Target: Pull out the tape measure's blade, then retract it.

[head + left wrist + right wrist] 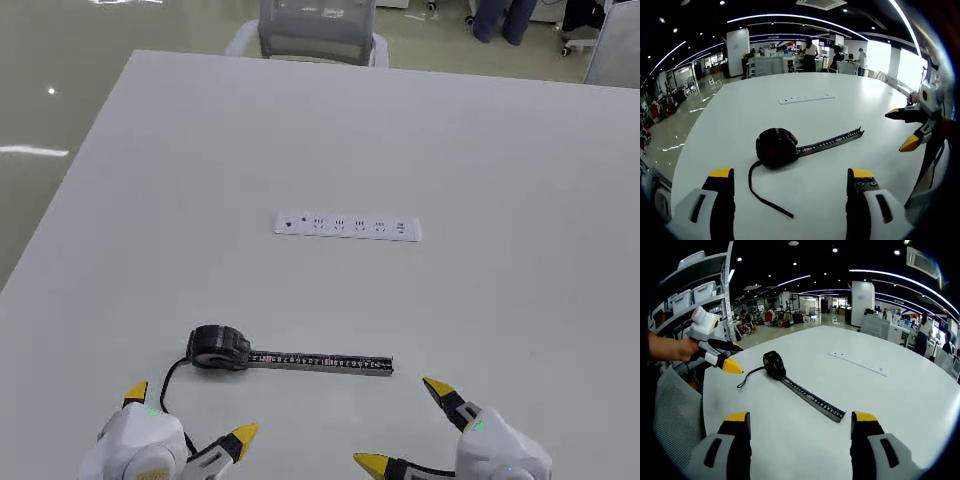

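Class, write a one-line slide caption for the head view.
Open left gripper and open right gripper near a black tape measure on a white table, blade partly extended, power strip beyond.

Black tape measure (219, 347) lies flat on white tabletop (480, 150), near edge. Blade (322, 362) out, dark with markings, flat, running right. Thin black strap (762, 192) trails from case.

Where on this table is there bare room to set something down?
Bare tabletop lies between the power strip and the tape measure, and beyond the strip to the far edge. The near edge is crowded: blade, left tongs, right tongs.
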### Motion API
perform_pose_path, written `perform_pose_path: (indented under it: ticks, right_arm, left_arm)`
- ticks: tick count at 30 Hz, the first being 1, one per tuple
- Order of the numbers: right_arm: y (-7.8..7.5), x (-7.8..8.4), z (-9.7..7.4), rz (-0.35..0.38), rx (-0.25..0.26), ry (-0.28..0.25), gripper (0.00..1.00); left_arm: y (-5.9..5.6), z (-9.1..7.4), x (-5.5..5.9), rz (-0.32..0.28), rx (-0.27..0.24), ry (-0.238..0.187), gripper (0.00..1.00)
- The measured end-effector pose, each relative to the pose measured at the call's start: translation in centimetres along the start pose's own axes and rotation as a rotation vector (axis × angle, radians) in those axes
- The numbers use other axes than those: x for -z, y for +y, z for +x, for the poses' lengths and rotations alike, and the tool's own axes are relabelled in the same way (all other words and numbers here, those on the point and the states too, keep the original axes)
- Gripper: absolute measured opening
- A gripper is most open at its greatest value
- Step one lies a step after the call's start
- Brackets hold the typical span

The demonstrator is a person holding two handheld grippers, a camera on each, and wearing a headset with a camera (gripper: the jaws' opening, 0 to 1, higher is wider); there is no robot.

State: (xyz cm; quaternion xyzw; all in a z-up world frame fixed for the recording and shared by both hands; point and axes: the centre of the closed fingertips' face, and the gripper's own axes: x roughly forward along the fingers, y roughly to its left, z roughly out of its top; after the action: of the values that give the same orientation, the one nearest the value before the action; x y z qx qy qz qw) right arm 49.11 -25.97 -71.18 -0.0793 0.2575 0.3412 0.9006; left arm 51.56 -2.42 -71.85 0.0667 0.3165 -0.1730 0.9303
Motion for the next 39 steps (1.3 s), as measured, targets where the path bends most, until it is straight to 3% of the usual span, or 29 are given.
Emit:
perform_pose_path:
  ticks: [11, 26, 39]
  right_arm:
    - [-1.9, 0.5, 1.1, -0.065, -0.069, 0.013, 0.75]
    - [-3.9, 1.5, 2.9, -0.15, -0.17, 0.03, 0.61]
    - [-5.1, 2.7, 4.9, -0.268, -0.259, 0.08, 0.53]
  left_arm:
    - [1.0, 1.5, -0.3, -0.032, -0.032, 0.005, 0.88]
    - [1.1, 3.8, -0.1, -0.047, -0.043, 0.02, 0.85]
    - [1.8, 6.1, -0.8, -0.048, -0.065, 0.014, 0.82]
